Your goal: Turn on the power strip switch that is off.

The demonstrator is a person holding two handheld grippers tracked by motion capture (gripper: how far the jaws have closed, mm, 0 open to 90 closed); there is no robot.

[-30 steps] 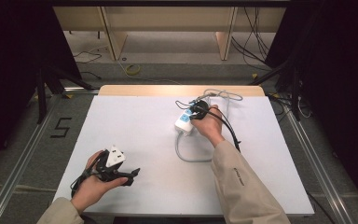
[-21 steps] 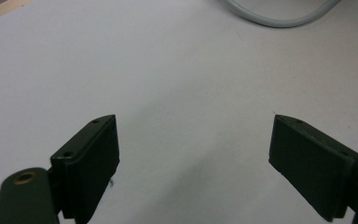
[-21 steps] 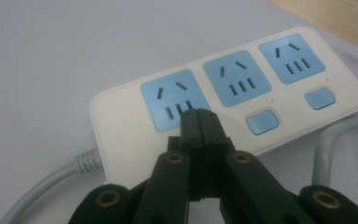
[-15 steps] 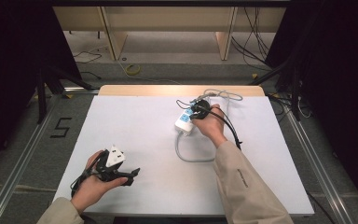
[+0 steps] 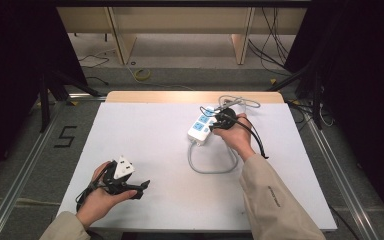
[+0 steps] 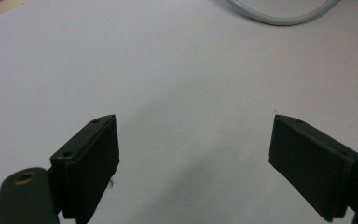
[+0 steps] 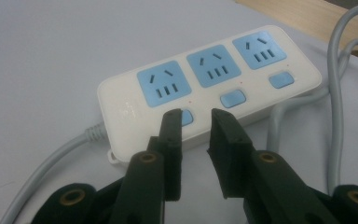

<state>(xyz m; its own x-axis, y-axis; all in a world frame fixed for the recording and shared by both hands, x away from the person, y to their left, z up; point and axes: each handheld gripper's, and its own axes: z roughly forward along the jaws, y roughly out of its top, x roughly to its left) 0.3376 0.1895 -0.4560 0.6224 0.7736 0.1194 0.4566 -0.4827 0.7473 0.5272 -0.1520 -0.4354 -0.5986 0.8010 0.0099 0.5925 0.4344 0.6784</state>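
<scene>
Most of the white table top [image 5: 145,135] lies bare, with wide free room across its left half and along the near edge between the left gripper [image 5: 130,187] and the person's right sleeve [image 5: 275,205]. At the far right of the middle, the power strip [image 5: 202,127] lies slantwise with its grey cable [image 5: 212,167] looping toward the near side and more cable bunched behind it by the far edge [image 5: 240,102], so a low pass there meets cord on both sides. The right gripper [image 7: 196,119] hangs just above the strip's near switch with its jaws a little apart and nothing between them, while bare table lies ahead of the left gripper's widely parted jaws up to the cable loop [image 6: 279,16].
</scene>
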